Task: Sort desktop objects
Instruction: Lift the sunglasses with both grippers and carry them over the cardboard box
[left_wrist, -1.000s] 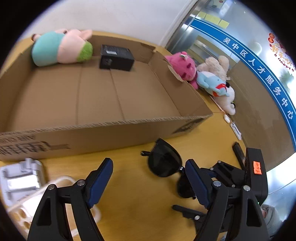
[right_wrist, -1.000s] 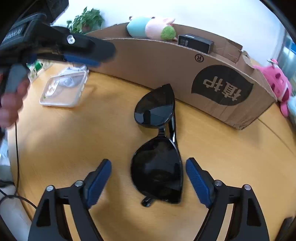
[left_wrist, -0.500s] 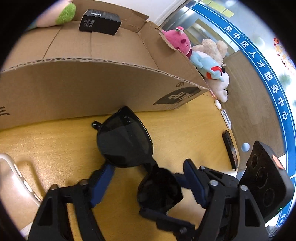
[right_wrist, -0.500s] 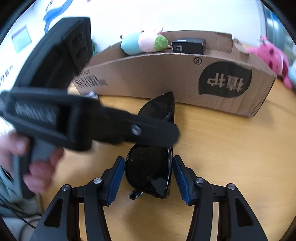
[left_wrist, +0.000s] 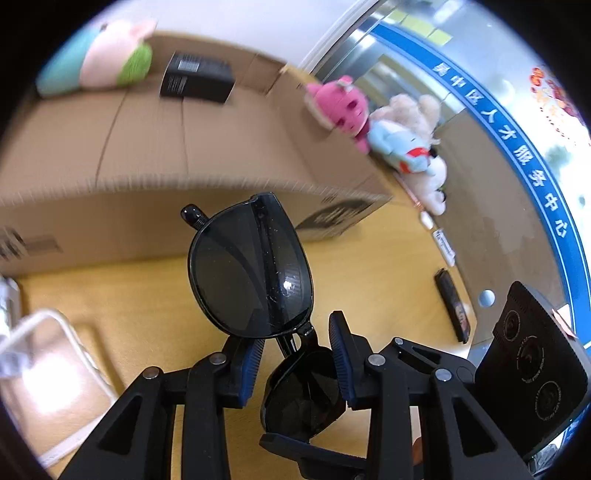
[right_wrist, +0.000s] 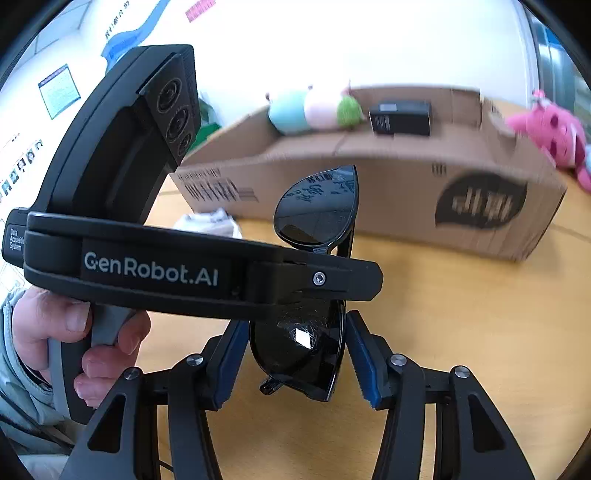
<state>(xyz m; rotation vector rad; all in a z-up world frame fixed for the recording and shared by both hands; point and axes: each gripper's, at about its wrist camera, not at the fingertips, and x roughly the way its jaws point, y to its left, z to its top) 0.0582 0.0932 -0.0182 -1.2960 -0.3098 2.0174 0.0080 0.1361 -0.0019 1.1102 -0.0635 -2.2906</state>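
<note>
Black sunglasses (left_wrist: 251, 273) are held above the desk (left_wrist: 369, 280), just in front of the cardboard box (left_wrist: 147, 155). The right claw (right_wrist: 295, 354) pinches one lens by its edges. The left claw (left_wrist: 295, 354) is closing across the bridge, between both lenses. Inside the box, against its far wall, lie a plush toy (left_wrist: 103, 59) and a black carton (left_wrist: 197, 77).

My fingers (right_wrist: 358, 354) wear blue pads on black frames. Between them, glossy black sunglasses (left_wrist: 251, 273). At twelve o'clock: brown cardboard box (right_wrist: 388, 192) with black print, teal-pink-green plush (left_wrist: 99, 59), black carton (left_wrist: 197, 77). Yellow-wood table (right_wrist: 461, 325).
</note>
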